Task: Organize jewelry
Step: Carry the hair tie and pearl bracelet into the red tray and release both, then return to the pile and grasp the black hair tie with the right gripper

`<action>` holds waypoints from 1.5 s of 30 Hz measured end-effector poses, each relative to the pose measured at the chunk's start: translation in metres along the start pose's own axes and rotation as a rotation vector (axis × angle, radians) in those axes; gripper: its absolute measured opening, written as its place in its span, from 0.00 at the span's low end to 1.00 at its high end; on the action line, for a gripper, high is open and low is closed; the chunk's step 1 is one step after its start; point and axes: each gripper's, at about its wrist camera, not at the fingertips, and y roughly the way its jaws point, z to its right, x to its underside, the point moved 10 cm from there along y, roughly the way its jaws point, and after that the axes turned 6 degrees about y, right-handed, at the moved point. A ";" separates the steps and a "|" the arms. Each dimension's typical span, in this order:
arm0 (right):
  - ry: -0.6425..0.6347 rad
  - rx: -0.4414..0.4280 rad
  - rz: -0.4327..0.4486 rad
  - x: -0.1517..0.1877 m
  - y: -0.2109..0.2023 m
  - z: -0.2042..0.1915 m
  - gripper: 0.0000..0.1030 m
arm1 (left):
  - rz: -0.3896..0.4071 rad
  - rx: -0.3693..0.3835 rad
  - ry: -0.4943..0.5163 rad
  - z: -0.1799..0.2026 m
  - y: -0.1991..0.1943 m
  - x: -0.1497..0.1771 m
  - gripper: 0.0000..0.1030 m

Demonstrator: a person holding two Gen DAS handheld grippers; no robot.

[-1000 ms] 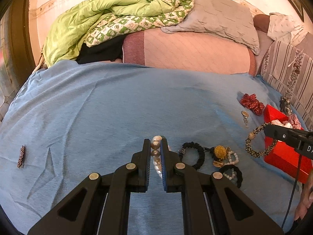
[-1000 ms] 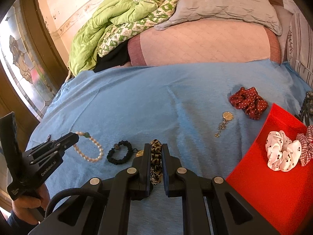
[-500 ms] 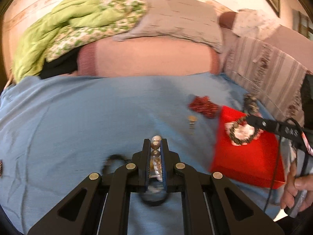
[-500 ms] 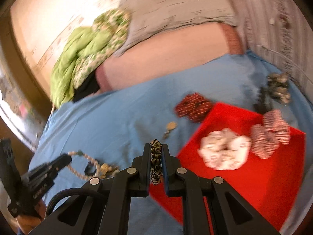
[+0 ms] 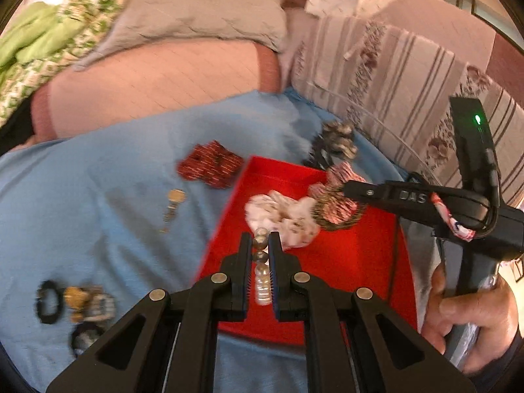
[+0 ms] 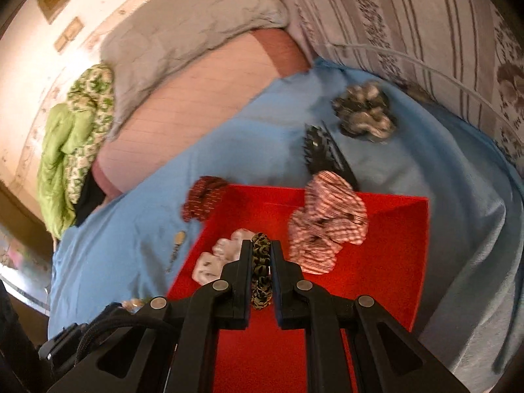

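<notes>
My left gripper [image 5: 261,240] is shut on a pearl bracelet [image 5: 262,281] and holds it over the near left part of a red tray [image 5: 360,262]. My right gripper [image 6: 261,249] is shut on a leopard-print beaded bracelet [image 6: 261,271], above the same red tray [image 6: 393,262]. In the left wrist view the right gripper [image 5: 347,190] reaches in from the right with the bracelet [image 5: 330,226] hanging over the tray. A white scrunchie [image 5: 281,216] and a red-and-white striped scrunchie [image 6: 327,222] lie in the tray.
On the blue bedspread [image 5: 98,196] lie a dark red scrunchie [image 5: 209,163], a gold pendant [image 5: 173,203], a pile of bracelets [image 5: 78,304], a grey scrunchie [image 6: 363,111] and a black hair clip [image 6: 321,154]. Pillows and blankets are behind.
Both grippers have swung right from the bracelet pile to above the red tray, each carrying its bracelet.
</notes>
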 end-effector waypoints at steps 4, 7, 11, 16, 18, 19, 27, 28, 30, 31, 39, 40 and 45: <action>0.032 0.058 -0.036 0.001 0.011 0.021 0.11 | -0.062 0.012 0.014 0.016 0.029 0.016 0.09; 0.049 0.097 -0.055 0.003 0.016 0.034 0.11 | -0.103 0.005 0.015 0.017 0.045 0.030 0.09; 0.077 0.149 -0.079 0.007 0.021 0.048 0.12 | -0.134 -0.004 0.019 0.014 0.053 0.043 0.09; 0.090 0.195 -0.077 0.006 0.018 0.055 0.22 | -0.136 -0.012 0.026 0.014 0.052 0.045 0.19; 0.073 0.210 -0.054 0.003 0.013 0.052 0.31 | -0.119 -0.044 0.028 0.010 0.047 0.043 0.44; 0.064 0.215 -0.044 0.001 0.011 0.050 0.34 | -0.104 -0.062 0.032 0.008 0.043 0.041 0.49; -0.044 0.166 0.142 -0.018 -0.023 0.001 0.44 | -0.067 -0.109 0.020 -0.007 0.012 0.038 0.50; -0.066 0.152 0.155 -0.017 -0.025 -0.008 0.44 | -0.080 -0.123 0.008 -0.015 0.007 0.044 0.50; -0.138 0.096 0.173 -0.011 -0.027 -0.037 0.44 | -0.090 -0.133 -0.007 -0.029 -0.005 0.054 0.50; -0.164 0.068 0.170 -0.008 -0.026 -0.051 0.44 | -0.088 -0.151 -0.009 -0.036 -0.011 0.058 0.50; -0.505 -0.137 0.006 0.085 -0.004 -0.175 0.44 | -0.071 -0.346 -0.159 -0.161 -0.084 0.092 0.50; -0.521 -0.160 -0.020 0.097 -0.002 -0.184 0.44 | -0.067 -0.387 -0.198 -0.186 -0.092 0.096 0.51; -0.553 -0.185 -0.243 0.161 0.030 -0.210 0.44 | -0.110 -0.446 -0.299 -0.256 -0.099 0.122 0.51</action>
